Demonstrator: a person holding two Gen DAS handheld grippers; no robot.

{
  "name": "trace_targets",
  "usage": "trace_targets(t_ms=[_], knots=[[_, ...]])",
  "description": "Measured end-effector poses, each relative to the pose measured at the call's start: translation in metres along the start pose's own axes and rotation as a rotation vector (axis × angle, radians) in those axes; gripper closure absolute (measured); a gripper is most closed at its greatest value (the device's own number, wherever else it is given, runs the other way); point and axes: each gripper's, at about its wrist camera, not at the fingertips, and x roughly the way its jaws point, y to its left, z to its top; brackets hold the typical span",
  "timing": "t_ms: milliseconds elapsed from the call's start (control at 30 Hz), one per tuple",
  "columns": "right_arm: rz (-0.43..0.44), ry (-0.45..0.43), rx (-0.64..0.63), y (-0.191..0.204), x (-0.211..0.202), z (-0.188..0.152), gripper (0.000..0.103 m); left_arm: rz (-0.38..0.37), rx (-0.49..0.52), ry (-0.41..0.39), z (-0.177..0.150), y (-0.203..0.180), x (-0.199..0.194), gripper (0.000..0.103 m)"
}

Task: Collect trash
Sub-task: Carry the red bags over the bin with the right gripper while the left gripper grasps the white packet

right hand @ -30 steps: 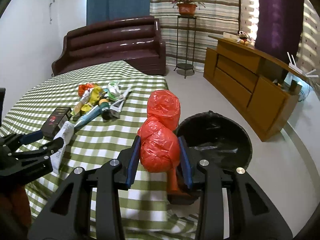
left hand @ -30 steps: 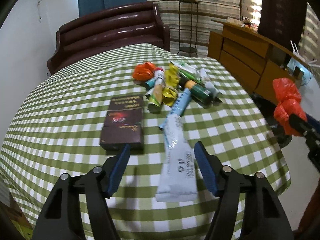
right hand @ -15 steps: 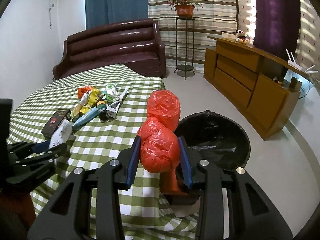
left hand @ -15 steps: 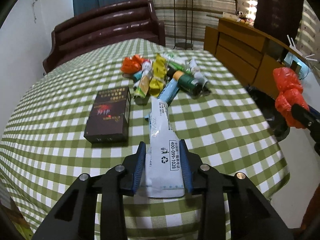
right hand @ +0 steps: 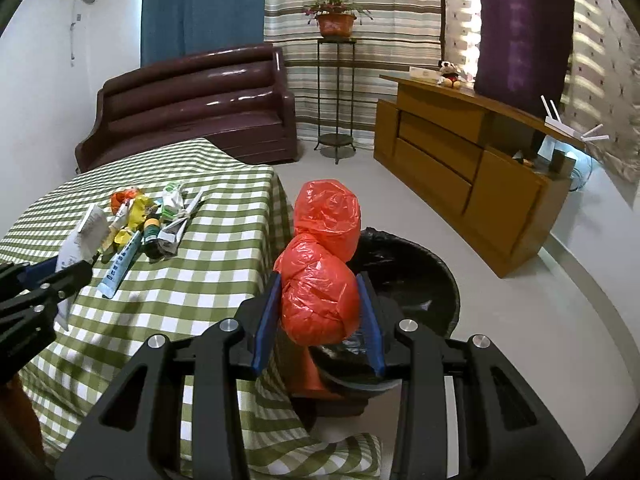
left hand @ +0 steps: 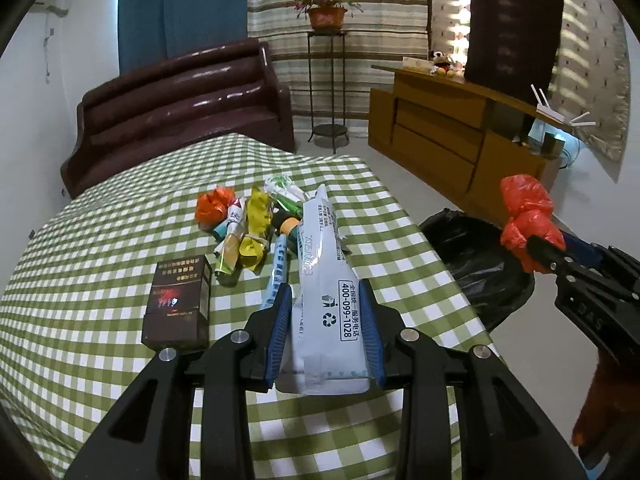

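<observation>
My left gripper is shut on a white plastic pouch and holds it lifted above the green checked table. My right gripper is shut on a crumpled red plastic bag, held beside the table's edge above the black-lined trash bin. The bin also shows in the left wrist view. A pile of trash lies mid-table: an orange wad, yellow wrappers, tubes, a small bottle. A blue tube lies nearest the left gripper.
A dark brown box lies on the table left of the left gripper. A maroon sofa stands behind the table. A wooden cabinet and a plant stand stand across the floor to the right.
My left gripper closed on the white pouch and lifted it off the table. My right gripper has risen a little with the red bag.
</observation>
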Motion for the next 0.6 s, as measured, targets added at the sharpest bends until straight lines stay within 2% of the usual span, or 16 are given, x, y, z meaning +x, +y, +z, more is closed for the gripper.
trace_targets(t_ms=[300,600], knots=[[0.003,0.016,0.000,-0.002,0.006,-0.002,0.067,0.030,0.002,-0.001,0.002,0.002,0.003,0.069],[-0.060,-0.015,0.031,-0.026,0.009,0.009,0.067,-0.016,0.062,-0.016,0.021,-0.035,0.023,0.069]])
